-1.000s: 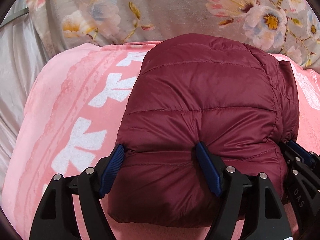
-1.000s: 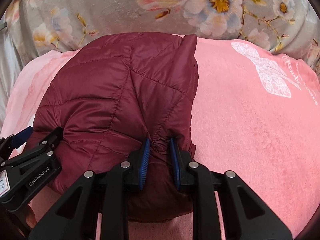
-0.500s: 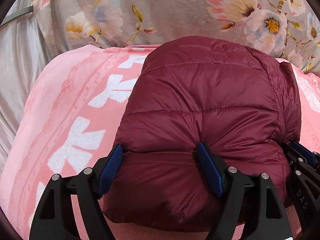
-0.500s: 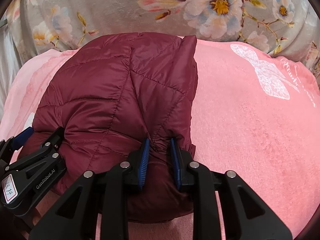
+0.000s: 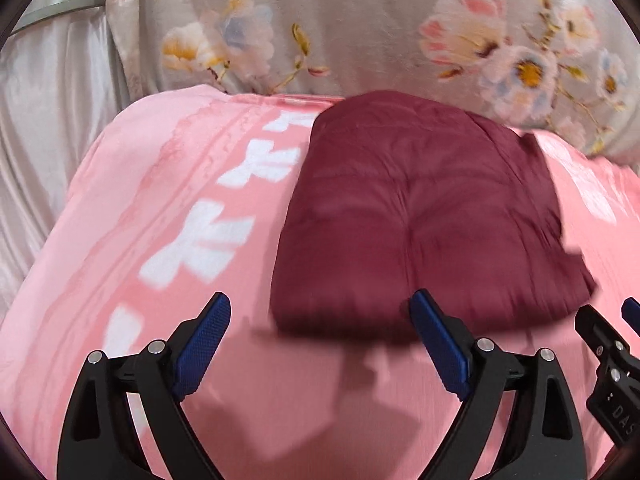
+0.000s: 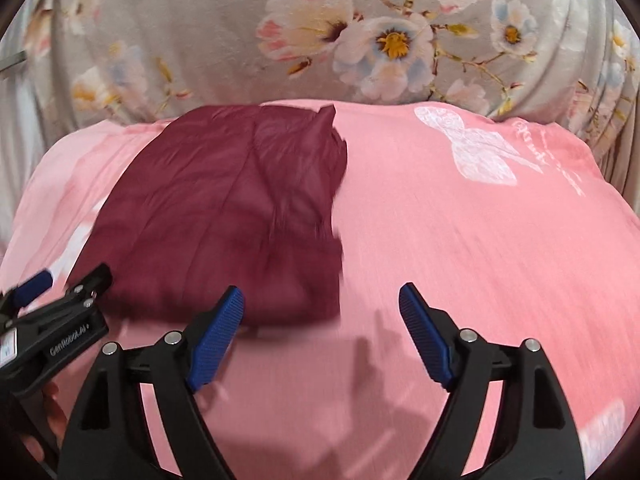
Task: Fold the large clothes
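Note:
A dark red quilted jacket (image 5: 424, 216) lies folded into a compact bundle on the pink bedspread (image 5: 168, 208). My left gripper (image 5: 320, 320) hovers just in front of its near edge, jaws opening wide, nothing between them. In the right wrist view the same jacket (image 6: 232, 216) lies left of centre. My right gripper (image 6: 320, 308) is drawn back from its near right corner, jaws opening, only bedspread between the blue pads. Each gripper shows at the edge of the other's view.
A grey floral cover (image 5: 360, 28) rises behind the jacket like a pillow or headboard. Pale satin fabric (image 5: 48, 128) lies at the far left. The pink bedspread (image 6: 480, 240) with white prints stretches to the right of the jacket.
Both grippers let go of the jacket's near edge, opened wide and pulled back toward me. The jacket now lies free on the bedspread.

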Motion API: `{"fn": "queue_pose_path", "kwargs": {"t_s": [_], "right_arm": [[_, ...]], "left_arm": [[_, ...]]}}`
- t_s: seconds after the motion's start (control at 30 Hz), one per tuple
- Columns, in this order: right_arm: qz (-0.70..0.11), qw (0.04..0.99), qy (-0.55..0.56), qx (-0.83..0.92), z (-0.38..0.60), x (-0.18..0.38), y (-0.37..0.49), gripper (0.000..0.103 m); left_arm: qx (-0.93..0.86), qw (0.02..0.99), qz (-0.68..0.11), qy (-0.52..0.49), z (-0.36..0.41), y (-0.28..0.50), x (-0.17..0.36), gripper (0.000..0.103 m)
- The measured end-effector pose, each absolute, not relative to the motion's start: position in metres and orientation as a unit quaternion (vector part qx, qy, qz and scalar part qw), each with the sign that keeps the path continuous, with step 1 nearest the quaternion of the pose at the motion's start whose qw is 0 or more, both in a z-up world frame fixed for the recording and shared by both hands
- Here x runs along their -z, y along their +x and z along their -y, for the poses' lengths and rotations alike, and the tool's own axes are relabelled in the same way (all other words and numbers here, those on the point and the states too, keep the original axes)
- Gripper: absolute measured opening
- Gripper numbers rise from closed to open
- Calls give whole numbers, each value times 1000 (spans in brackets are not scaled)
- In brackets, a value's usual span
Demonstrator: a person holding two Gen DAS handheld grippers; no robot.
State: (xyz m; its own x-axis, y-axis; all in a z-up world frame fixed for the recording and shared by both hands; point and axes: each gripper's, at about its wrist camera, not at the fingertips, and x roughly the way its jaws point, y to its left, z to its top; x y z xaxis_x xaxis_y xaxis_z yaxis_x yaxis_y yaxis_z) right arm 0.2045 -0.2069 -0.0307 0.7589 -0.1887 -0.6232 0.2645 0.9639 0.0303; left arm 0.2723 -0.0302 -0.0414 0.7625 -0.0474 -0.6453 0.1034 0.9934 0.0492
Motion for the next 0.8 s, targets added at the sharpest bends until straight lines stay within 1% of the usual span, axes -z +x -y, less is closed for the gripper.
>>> {"fn": "queue_pose_path", "kwargs": {"t_s": [0.03,0.23,0.53,0.8], "right_arm": [[-328,936,58,117,204,32,190,82],[-340,934,46,97,182,38,127,93],[-358,929,33,88,155,53,67,97],[-366,926,26,91,154,60,65,97]], "left_arm": [[47,935,-350,36,28,259,43,89],[50,919,-389,34,24,194,58,89],[32,914,-399,66,16,133,75,89],[18,918,-391,60,10,120,81,89]]}}
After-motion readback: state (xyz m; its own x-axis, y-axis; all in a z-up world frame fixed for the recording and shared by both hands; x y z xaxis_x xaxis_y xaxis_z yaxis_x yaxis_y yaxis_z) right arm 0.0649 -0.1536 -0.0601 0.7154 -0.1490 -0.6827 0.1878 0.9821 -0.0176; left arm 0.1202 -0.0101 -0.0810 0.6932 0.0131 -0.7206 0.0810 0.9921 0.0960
